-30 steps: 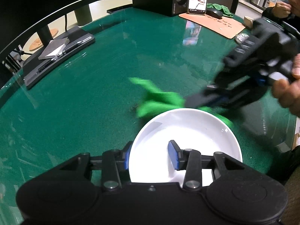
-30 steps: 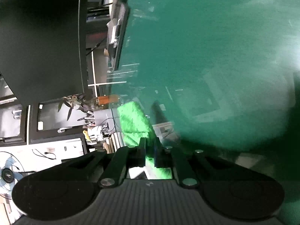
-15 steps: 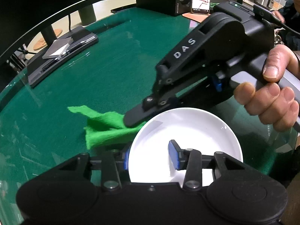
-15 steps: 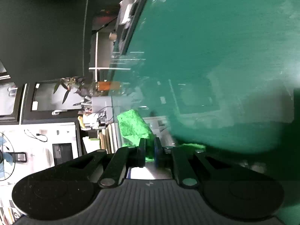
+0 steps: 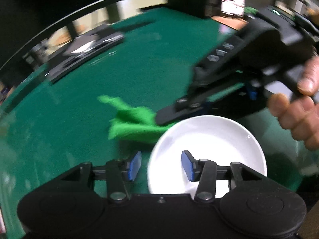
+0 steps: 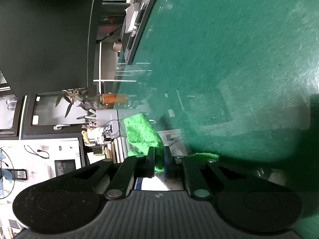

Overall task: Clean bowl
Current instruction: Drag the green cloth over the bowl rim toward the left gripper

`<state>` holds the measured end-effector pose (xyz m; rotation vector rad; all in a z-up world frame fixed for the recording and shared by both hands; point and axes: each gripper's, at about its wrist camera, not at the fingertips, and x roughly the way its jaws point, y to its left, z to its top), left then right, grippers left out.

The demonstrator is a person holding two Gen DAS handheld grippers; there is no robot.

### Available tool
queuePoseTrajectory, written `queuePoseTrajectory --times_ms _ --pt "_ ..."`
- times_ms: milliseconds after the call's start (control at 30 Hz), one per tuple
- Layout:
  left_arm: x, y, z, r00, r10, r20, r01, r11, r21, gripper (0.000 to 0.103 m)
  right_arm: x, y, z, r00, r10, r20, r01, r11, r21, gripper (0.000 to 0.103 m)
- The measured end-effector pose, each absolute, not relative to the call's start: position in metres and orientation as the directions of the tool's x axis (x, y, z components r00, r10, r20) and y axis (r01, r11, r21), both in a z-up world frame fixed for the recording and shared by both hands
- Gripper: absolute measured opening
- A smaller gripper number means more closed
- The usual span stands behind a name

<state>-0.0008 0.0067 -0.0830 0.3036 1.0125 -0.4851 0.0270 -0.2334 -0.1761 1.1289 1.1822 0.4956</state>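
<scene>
Nearest the left wrist camera, the left gripper (image 5: 161,166) straddles the rim of the white bowl (image 5: 209,139): one blue pad (image 5: 187,167) hangs over the bowl's inside, the other stands outside over the green table (image 5: 79,103). Its jaws have just been opening, and now neither pad presses on the rim, which sits loosely between them. The bowl rests on the table directly under this gripper.

Just beyond the bowl's far-left edge lies the bright green cloth (image 5: 133,123), bunched on the table and touching the rim. The right gripper (image 5: 165,117) reaches in from the right, its tip on the cloth; a hand (image 5: 297,107) wraps its handle. From here the closeness of its jaws is hidden.

The right wrist camera settles that: the right gripper (image 6: 159,162) has its jaws almost together, pinching the green cloth (image 6: 141,133), which bulges out beyond the fingertips. A sliver of white shows beneath them. Further off, this view alone shows a dark tray (image 6: 139,20) at the table's edge and cluttered shelves past it.
</scene>
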Motion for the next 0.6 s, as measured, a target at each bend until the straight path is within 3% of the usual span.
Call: queuePoseTrajectory --times_ms 33,100,167,233,300,600 --pt "-0.003 0.01 -0.082 0.438 -0.249 -0.864 0.509 0.861 0.01 0.073 0.025 -0.235 -0.176 0.359 0.807 -0.469 0.233 0.409 0.882 0.01" --pt "-0.015 0.014 -0.085 0.452 -0.212 -0.866 0.484 0.874 0.039 0.08 0.022 -0.236 -0.177 0.359 0.805 -0.473 0.239 0.411 0.88 0.01" --pt "-0.023 0.015 -0.088 0.461 -0.199 -0.865 0.474 0.879 0.051 0.073 0.019 -0.239 -0.181 0.357 0.799 -0.484 0.253 0.415 0.874 0.01" --pt "-0.024 0.015 -0.087 0.453 -0.209 -0.866 0.469 0.882 0.033 0.037 0.015 -0.24 -0.183 0.351 0.798 -0.489 0.259 0.419 0.87 0.01" --pt "-0.024 0.011 -0.088 0.45 -0.223 -0.865 0.482 0.876 0.025 0.025 0.012 -0.241 -0.183 0.344 0.8 -0.492 0.255 0.425 0.869 0.01" --pt "-0.023 0.008 -0.092 0.475 -0.257 -0.841 0.514 0.857 0.028 0.033 -0.022 -0.274 -0.175 0.352 0.796 -0.492 0.271 0.417 0.868 0.01"
